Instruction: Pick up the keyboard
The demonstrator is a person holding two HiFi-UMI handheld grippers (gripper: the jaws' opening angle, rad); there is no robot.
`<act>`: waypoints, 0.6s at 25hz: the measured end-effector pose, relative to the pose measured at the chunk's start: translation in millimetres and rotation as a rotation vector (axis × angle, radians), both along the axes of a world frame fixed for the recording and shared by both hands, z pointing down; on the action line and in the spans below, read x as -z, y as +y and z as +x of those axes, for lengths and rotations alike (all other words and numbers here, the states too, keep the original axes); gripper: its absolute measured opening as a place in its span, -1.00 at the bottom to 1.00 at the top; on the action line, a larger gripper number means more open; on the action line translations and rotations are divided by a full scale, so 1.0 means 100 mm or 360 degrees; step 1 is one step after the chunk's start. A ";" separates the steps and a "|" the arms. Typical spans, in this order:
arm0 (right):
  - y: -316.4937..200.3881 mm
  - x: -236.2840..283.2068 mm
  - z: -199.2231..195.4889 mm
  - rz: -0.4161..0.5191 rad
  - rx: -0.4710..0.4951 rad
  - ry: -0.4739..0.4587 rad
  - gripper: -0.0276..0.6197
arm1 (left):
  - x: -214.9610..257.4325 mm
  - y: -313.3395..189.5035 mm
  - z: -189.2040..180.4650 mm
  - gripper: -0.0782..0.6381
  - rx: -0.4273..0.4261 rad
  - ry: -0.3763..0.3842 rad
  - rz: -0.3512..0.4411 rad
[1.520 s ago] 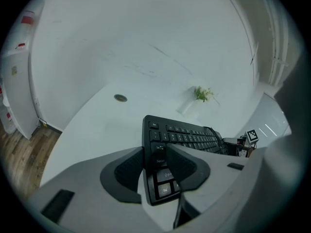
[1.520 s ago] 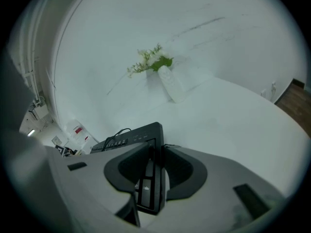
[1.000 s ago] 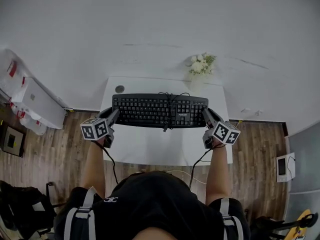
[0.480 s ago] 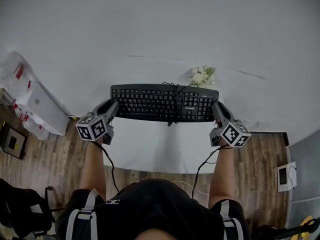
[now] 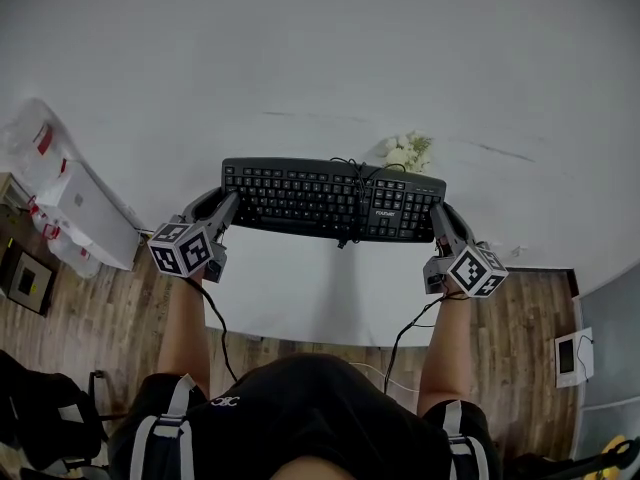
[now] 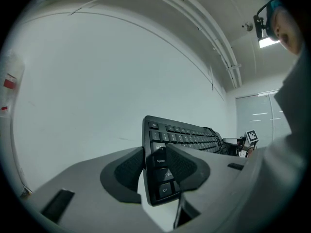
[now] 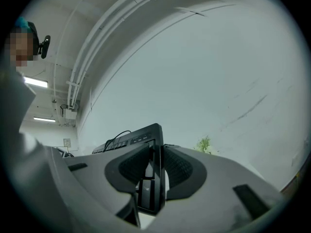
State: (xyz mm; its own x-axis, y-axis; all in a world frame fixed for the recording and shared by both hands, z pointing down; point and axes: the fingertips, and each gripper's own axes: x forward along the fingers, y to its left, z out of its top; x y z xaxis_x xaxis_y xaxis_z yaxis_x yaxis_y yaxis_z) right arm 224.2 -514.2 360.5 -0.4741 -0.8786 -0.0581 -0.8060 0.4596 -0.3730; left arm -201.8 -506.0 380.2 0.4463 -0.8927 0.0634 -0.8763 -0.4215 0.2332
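Observation:
The black keyboard (image 5: 330,198) hangs in the air above the white table (image 5: 320,288), held level by its two short ends. My left gripper (image 5: 228,206) is shut on the left end, and in the left gripper view its pads clamp the keyboard (image 6: 187,136) by the Caps Lock and Ctrl keys, at the left gripper (image 6: 158,166). My right gripper (image 5: 440,218) is shut on the right end. In the right gripper view the keyboard (image 7: 141,135) shows edge-on between the pads of the right gripper (image 7: 154,171). Its cable (image 5: 352,183) lies bundled over the keys.
A small bunch of white flowers (image 5: 405,151) stands at the table's far right, just behind the keyboard. A white box with plastic bags (image 5: 75,213) sits on the floor to the left. A small white device (image 5: 566,356) lies on the floor at right. A pale wall lies ahead.
Both grippers have risen together with the keyboard, which was lying on the table and now hangs well above it. The grips on both ends are unchanged.

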 end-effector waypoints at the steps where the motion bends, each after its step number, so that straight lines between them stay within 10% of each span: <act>1: 0.02 0.01 0.00 0.0001 -0.0001 -0.0003 -0.61 | 0.01 0.01 0.00 -0.33 -0.0004 0.0000 0.0002; 15: 0.13 0.04 0.02 -0.0008 -0.0014 -0.0009 -0.62 | 0.06 0.07 0.03 -0.33 -0.0030 -0.0004 -0.0002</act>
